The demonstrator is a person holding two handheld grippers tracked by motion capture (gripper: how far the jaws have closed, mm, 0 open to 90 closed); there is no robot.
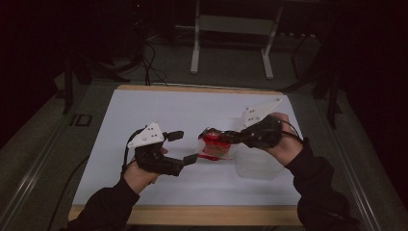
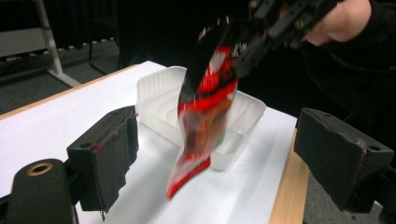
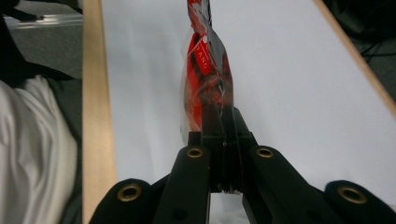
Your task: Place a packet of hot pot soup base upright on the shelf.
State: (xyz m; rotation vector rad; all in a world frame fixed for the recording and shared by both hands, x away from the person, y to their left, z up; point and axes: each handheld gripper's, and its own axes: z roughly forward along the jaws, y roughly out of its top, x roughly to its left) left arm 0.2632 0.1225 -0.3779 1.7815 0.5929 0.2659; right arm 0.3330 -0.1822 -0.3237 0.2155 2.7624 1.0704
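Looks roughly mid-way through: red snack packet (image 1: 215,144) pinched at its top edge by the right gripper (image 1: 211,135), jaws clamped tight on the plastic, packet dangling just above the white table (image 1: 159,103) near the middle. Left gripper (image 1: 185,147) wide open with nothing between the pads, parked just left of the packet. No earlier shot to compare, so not guessing at how it got that way.

Clear plastic tub (image 1: 257,163) sitting on the right side near the front edge, partly under the right hand. Probably the destination, going by how close the packet hangs to it. Still left, best guess: swing the packet over the tub and let go.

Differences between views:
- High view gives the layout, both grippers and the tub, but the packet is just a small red blob.
- Left gripper view (image 2: 205,105) shows the packet hanging long and blurred in front of the tub (image 2: 159,100), not inside it, bottom end clear of the table.
- Right gripper view shows the grip itself: jaws shut on the packet's seam (image 3: 208,84), clear film and red print readable-ish, plus the wooden table edge (image 3: 95,93).
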